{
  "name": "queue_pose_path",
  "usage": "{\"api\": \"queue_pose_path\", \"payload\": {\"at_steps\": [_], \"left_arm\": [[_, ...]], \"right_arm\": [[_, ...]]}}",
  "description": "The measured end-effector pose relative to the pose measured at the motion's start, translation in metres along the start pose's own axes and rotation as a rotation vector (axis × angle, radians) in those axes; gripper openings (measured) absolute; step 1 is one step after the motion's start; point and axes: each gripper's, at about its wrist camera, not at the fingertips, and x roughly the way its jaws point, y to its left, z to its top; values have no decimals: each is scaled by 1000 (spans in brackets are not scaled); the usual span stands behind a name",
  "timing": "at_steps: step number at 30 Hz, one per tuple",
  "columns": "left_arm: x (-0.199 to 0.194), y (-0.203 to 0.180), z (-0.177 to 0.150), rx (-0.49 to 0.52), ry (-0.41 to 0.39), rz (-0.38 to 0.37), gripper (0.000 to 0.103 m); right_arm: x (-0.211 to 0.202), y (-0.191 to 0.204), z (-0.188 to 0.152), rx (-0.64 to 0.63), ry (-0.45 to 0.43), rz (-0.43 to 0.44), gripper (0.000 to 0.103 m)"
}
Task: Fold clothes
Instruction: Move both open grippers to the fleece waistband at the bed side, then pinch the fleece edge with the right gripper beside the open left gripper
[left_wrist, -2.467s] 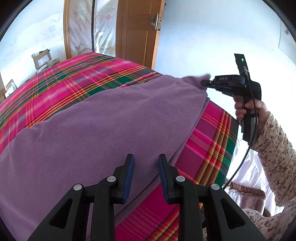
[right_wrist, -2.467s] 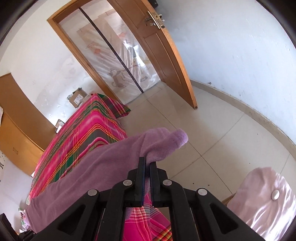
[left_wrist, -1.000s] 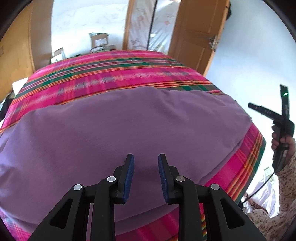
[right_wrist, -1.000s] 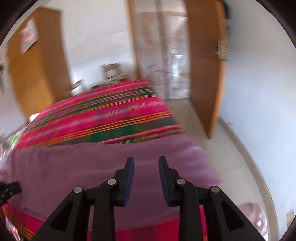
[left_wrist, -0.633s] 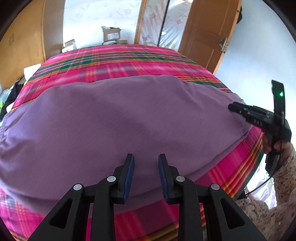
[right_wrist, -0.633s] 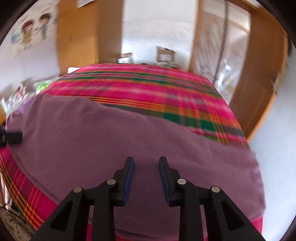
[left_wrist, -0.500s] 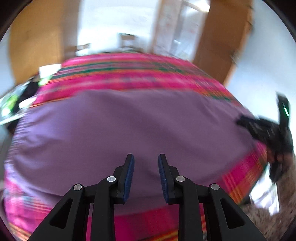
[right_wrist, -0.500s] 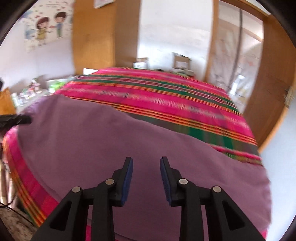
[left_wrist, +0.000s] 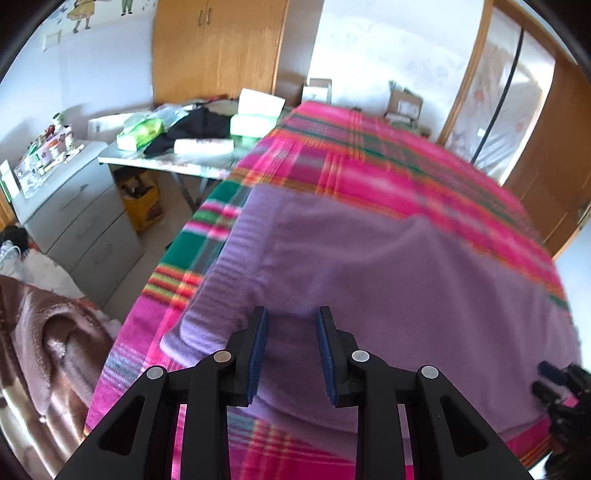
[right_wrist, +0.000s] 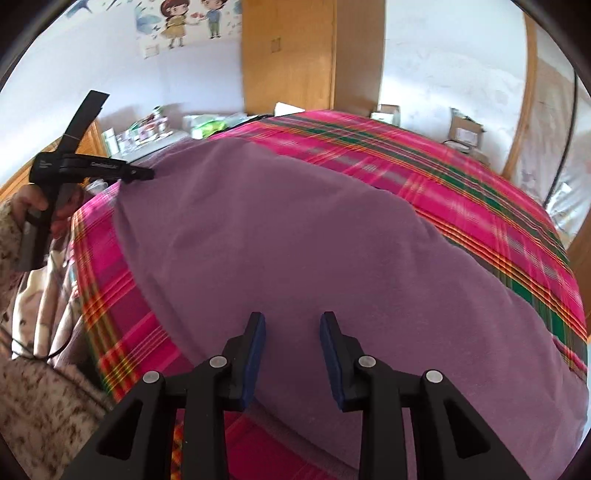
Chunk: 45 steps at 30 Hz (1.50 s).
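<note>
I note the garment (right_wrist: 295, 240) as plain purple. Bedspread (right_wrist: 461, 192): pink plaid with green, orange and yellow stripes. Both grippers, left gripper (left_wrist: 291, 347) and right gripper (right_wrist: 292, 354): black, blue pads. Wardrobe (left_wrist: 218, 48): orange-brown wood. Sleeve (right_wrist: 40, 406): cream, brown-speckled.

Bedroom, daylit, white walls. Tall wooden wardrobe (left_wrist: 218, 48) against the far wall; left of it a wall sticker of cartoon children (right_wrist: 192, 22). Below and in front of the wardrobe, a cluttered folding table (left_wrist: 177, 162); left of that, grey drawers (left_wrist: 77, 221). Right of the wardrobe, a wood-framed door (left_wrist: 517, 96).
</note>
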Motion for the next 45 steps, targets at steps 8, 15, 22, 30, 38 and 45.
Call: {"api": "queue_pose_path", "payload": {"at_steps": [8, 15, 22, 30, 38, 45], "left_arm": [[3, 2, -4, 20, -1, -6, 28], [2, 3, -3, 21, 10, -11, 28], [-14, -3, 18, 41, -52, -9, 28], [6, -26, 56, 90, -51, -56, 28], [28, -49, 72, 139, -31, -83, 28], [29, -76, 84, 194, -57, -141, 28]], "right_arm": [[-10, -57, 40, 139, -91, -42, 32], [24, -117, 72, 324, -26, 51, 40], [52, -132, 81, 354, 44, 188, 41], [58, -125, 78, 338, 83, 311, 22], [37, -108, 78, 276, 46, 422, 6], [28, -89, 71, 202, 47, 497, 6]]}}
